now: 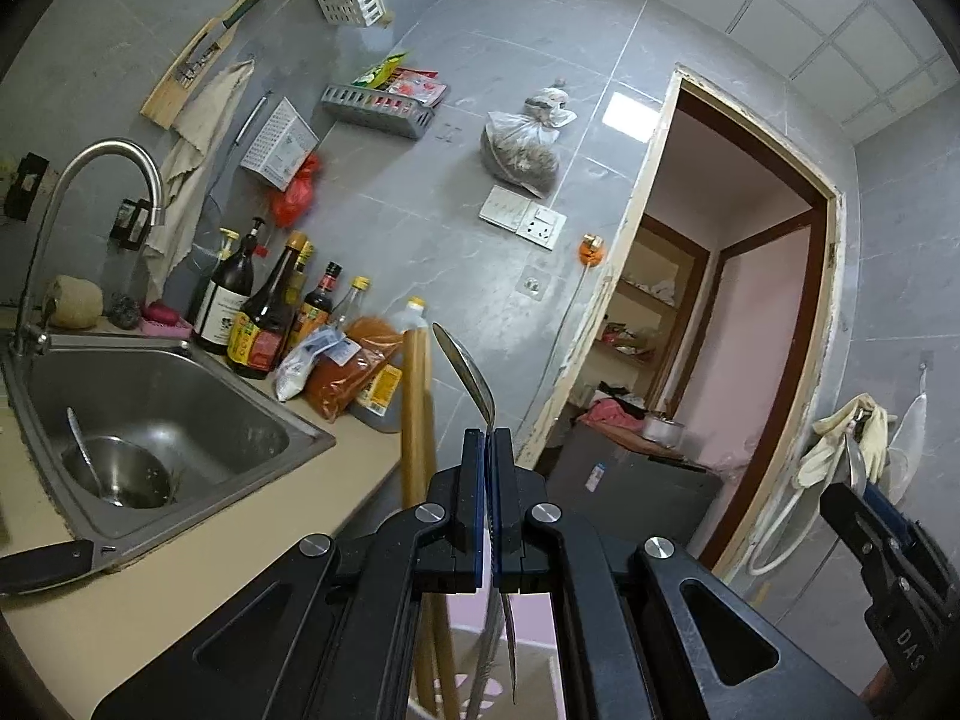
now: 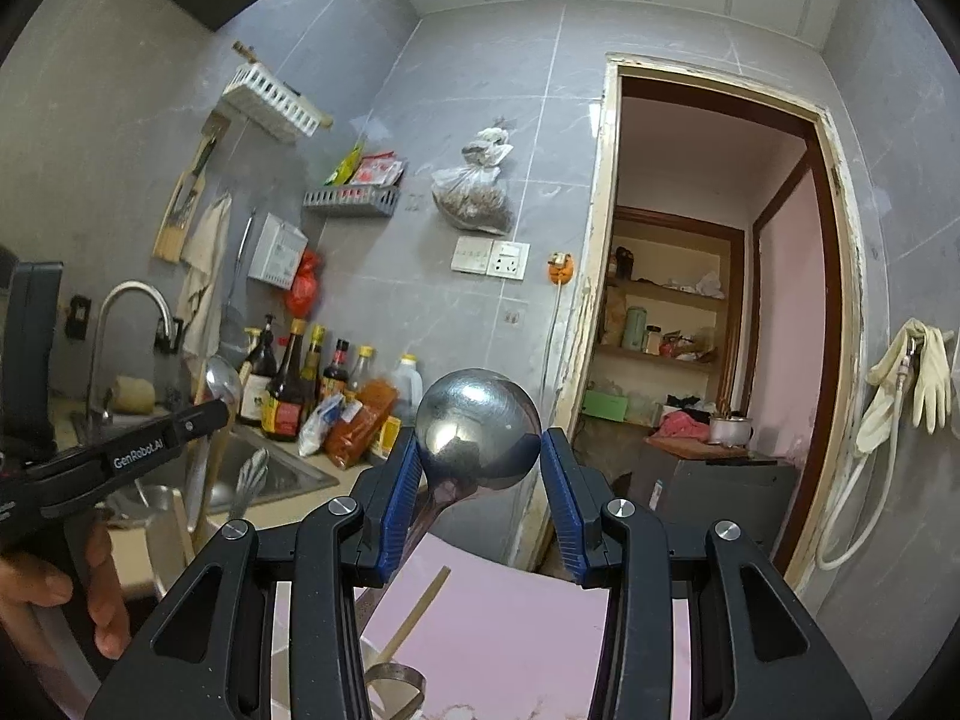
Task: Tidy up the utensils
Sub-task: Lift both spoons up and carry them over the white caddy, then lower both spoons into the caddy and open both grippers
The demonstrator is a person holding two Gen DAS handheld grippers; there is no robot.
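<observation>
In the left wrist view my left gripper (image 1: pixel 487 438) is shut on a steel spoon (image 1: pixel 465 369), bowl up and handle hanging below the jaws. Two wooden sticks (image 1: pixel 417 420) stand just left of the fingers; I cannot tell if they are gripped. In the right wrist view my right gripper (image 2: pixel 483 462) has its blue pads (image 2: pixel 403 474) against the round bowl of a steel ladle (image 2: pixel 480 423), whose handle runs down-left. There the left gripper (image 2: pixel 207 414) is at the left with the spoon (image 2: pixel 223 378), a hand (image 2: pixel 60 588) on its grip. The right gripper (image 1: pixel 864 489) shows at the left view's right edge.
A steel sink (image 1: pixel 180 384) with a bowl (image 1: pixel 114 471) and a tap (image 1: pixel 102 162) lies to the left. Sauce bottles (image 1: pixel 264 318) and packets (image 1: pixel 342 372) line the counter's far end. A black knife handle (image 1: pixel 48 564) lies near the counter's front. An open doorway (image 2: pixel 708 312) is ahead; a pink surface (image 2: pixel 498 618) lies below.
</observation>
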